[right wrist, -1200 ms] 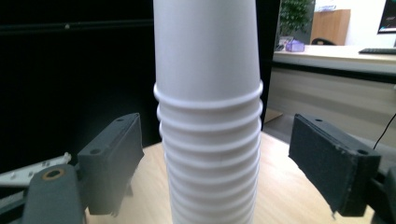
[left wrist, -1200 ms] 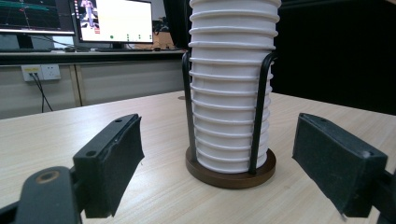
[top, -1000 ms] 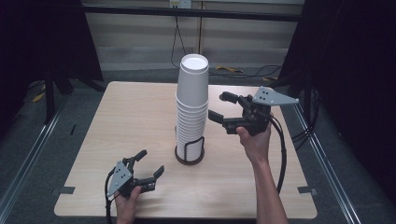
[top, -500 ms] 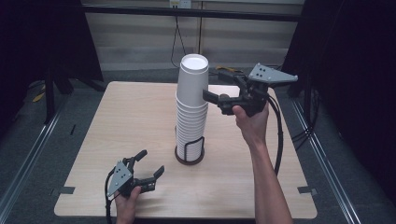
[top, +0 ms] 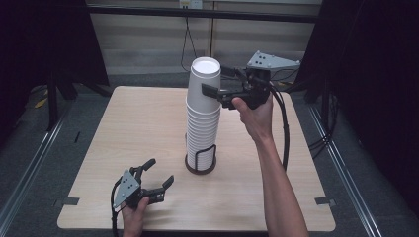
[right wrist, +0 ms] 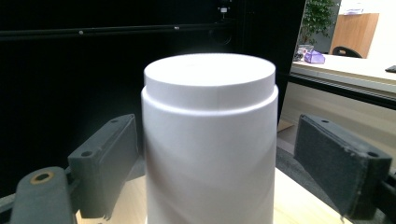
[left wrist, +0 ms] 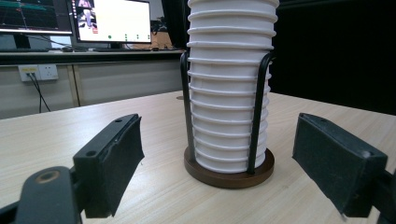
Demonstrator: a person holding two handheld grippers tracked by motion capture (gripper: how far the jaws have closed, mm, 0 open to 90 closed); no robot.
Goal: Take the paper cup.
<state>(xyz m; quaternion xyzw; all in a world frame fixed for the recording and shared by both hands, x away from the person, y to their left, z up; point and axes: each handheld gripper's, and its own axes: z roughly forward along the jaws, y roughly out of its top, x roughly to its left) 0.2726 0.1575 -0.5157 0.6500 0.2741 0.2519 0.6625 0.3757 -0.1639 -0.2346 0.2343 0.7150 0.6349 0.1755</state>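
One tall stack of white cups (top: 202,113) upside down in a round wire holder (top: 200,163) mid-table (top: 123,128); right gripper (top: 217,84) wide apart astride the top cup (right wrist: 208,140), not touching; left gripper (top: 159,174) wide, empty, near the holder; bare wood all round.

The cups (left wrist: 231,88) look like smooth white paper; their stand (left wrist: 229,170) has a dark wood base and black metal wires; the table (top: 123,133) is pale, matt wood.
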